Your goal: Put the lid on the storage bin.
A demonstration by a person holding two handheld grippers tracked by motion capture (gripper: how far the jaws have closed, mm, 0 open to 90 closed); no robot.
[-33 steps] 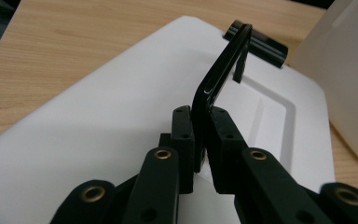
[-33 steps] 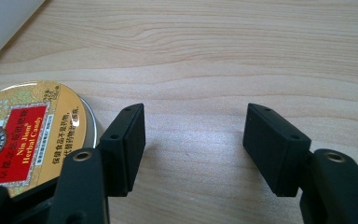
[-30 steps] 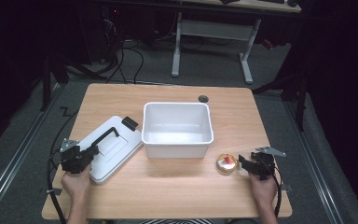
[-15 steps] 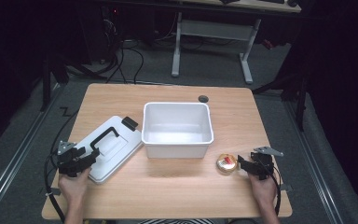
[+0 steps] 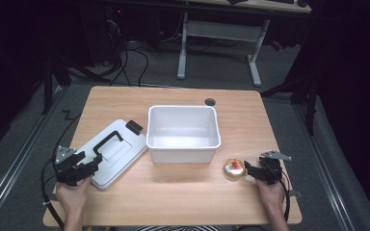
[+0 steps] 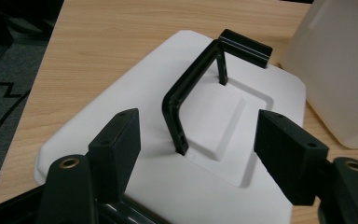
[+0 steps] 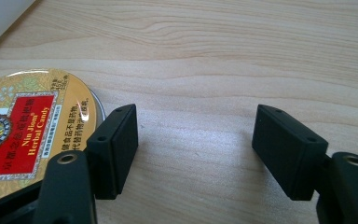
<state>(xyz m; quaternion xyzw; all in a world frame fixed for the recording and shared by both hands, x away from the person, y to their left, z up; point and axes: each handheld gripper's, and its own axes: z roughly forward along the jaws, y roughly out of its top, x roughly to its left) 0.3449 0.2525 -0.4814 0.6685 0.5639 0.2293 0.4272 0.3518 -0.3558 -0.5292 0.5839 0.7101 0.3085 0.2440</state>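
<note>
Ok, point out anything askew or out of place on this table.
The white lid lies off the open white bin, flat on the table at a slant beside it, one corner near the bin's wall. The candy tin sits flat; nothing spilled or damaged.

Black fingers (image 6: 116,149), brass screws, trailing cables

left gripper (image 5: 92,166) jaws just opened off the lid's black handle (image 5: 107,143), drawn back, right gripper (image 5: 248,170) jaws opened wider
</note>
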